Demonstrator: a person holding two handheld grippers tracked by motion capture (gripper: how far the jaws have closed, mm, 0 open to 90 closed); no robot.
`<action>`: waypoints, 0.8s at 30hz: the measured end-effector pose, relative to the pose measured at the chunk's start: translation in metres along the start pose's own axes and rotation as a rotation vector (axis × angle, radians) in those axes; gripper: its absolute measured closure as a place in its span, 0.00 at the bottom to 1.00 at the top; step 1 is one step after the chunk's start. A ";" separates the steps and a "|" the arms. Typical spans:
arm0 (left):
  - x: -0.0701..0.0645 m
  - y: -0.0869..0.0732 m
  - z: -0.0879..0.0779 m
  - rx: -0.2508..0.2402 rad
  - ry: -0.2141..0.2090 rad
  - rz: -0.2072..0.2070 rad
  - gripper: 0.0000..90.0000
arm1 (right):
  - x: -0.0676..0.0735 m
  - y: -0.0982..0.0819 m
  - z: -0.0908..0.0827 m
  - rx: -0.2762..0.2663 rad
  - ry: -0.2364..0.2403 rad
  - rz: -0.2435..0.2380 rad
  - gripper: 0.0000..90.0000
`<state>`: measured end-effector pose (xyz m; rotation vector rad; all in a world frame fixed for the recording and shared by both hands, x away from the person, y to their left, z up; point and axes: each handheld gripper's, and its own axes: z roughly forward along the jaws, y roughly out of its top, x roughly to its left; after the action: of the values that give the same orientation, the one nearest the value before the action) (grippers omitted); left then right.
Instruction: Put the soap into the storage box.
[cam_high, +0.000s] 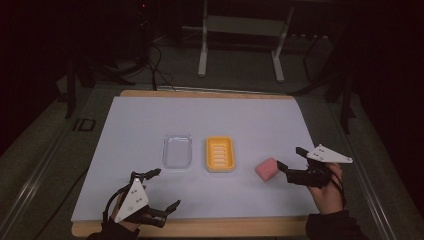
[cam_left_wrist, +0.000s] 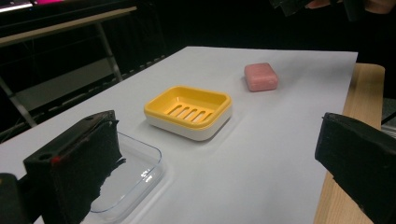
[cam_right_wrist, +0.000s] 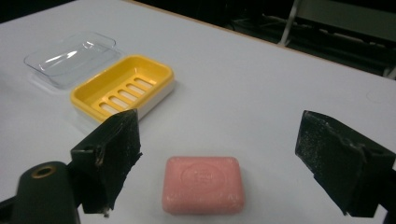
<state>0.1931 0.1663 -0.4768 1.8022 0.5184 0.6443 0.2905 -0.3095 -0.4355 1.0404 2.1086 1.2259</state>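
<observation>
The right gripper (cam_right_wrist: 219, 158) hangs with fingers spread around the pink soap (cam_right_wrist: 203, 184), which lies on the bench (cam_high: 250, 120) beside the yellow dish (cam_right_wrist: 122, 86). This looks like the approach; next comes lowering and pinching. The left gripper (cam_left_wrist: 219, 158), fingers spread, holds nothing.

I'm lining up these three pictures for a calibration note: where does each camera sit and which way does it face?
High view: above the person's side, looking forward and down on the white sheet; both hands, left gripper and right gripper show.
Left gripper view: rides the left gripper, between its open jaws, facing the yellow soap dish.
Right gripper view: rides the right gripper, open jaws flanking the pink soap.
All share dish, soap and clear lid.
</observation>
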 end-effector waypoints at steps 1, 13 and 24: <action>0.000 0.000 0.000 0.002 0.000 0.001 0.01 | 0.000 0.000 0.000 0.006 -0.003 -0.016 0.16; -0.001 0.000 0.001 0.011 0.003 0.011 0.01 | 0.005 -0.004 0.010 0.214 -0.060 0.043 0.23; -0.001 -0.001 0.002 0.018 0.005 0.021 0.01 | 0.005 -0.003 0.020 0.452 -0.029 0.200 0.20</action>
<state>0.1932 0.1644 -0.4781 1.8254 0.5106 0.6614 0.3001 -0.2962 -0.4478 1.4811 2.3628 0.8221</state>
